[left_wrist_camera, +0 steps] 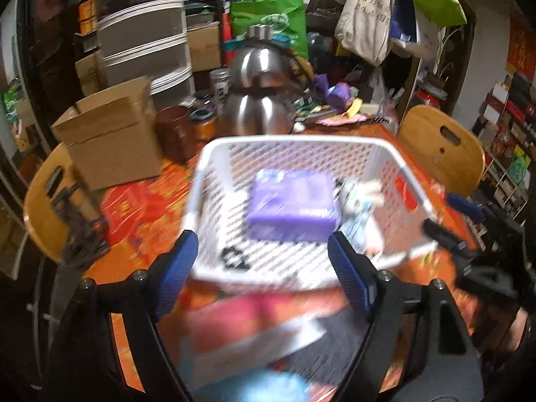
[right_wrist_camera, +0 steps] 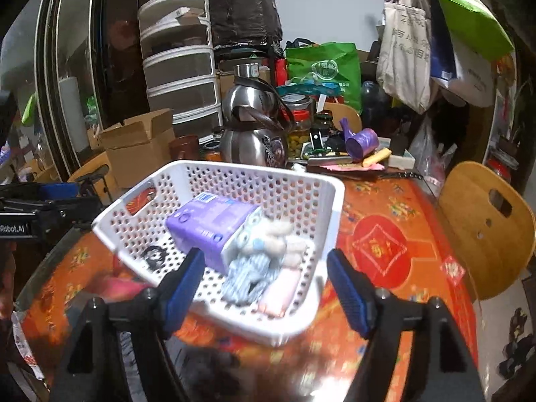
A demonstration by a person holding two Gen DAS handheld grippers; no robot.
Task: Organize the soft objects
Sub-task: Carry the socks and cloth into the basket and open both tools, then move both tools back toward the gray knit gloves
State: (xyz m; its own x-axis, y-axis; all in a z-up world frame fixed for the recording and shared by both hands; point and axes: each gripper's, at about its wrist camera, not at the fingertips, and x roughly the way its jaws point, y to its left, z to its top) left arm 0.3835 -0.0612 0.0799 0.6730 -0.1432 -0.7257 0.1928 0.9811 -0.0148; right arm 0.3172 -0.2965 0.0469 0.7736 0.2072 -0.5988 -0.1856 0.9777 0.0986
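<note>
Both cameras sit low over the near edge of the counter (left_wrist_camera: 140,201) and look toward its far, crowded edge. The left one is close to the white basket (left_wrist_camera: 301,140), straight on. The right one sees the basket (right_wrist_camera: 214,167) from its right side. Both show the silver kettles (left_wrist_camera: 258,114).

A white perforated plastic basket (right_wrist_camera: 301,181) sits on the table. Inside lies a purple plastic-wrapped pack (right_wrist_camera: 211,226), flat on its side. Touching its right end is a pale blue striped plush toy (right_wrist_camera: 254,274) with cream ears, and beside that lies a small pink item (right_wrist_camera: 279,289).
</note>
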